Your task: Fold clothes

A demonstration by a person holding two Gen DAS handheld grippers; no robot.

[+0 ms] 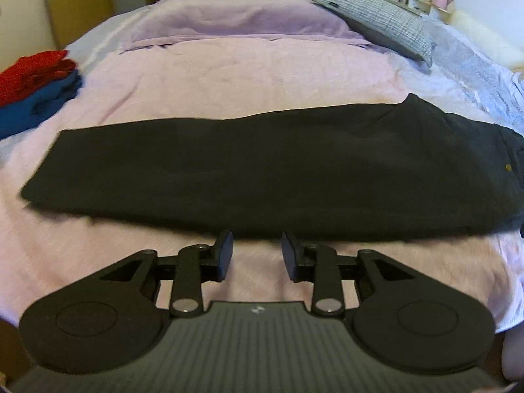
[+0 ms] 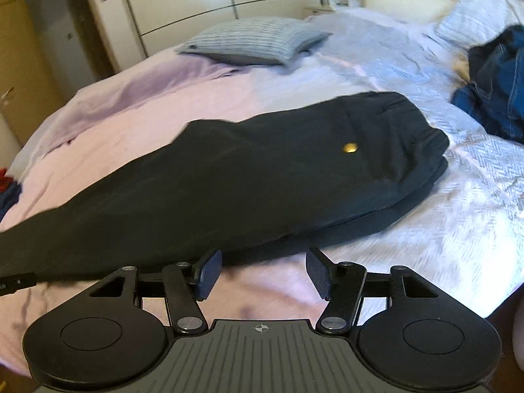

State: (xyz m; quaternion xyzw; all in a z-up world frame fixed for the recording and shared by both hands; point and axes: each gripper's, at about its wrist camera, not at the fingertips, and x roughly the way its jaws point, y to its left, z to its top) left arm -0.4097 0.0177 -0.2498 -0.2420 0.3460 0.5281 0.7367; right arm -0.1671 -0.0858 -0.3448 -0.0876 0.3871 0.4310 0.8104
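Note:
A pair of black trousers [image 1: 262, 170] lies folded lengthwise across the pink bed cover [image 1: 249, 75], waistband to the right with a brass button [image 1: 508, 167]. In the right wrist view the same trousers [image 2: 249, 177] run from lower left up to the waistband, brass button [image 2: 349, 147] on top. My left gripper [image 1: 257, 255] hovers just short of the trousers' near edge, open, nothing between its pads. My right gripper [image 2: 263, 273] also stands open and empty at the near edge, below the hip part.
Folded red [image 1: 36, 68] and blue [image 1: 36, 104] clothes are stacked at the bed's left side. A grey checked pillow [image 1: 383, 23] lies at the back right. A heap of blue denim [image 2: 494, 82] lies at the far right on the pale quilt [image 2: 458, 216]. Wardrobe doors [image 2: 213, 3] stand behind.

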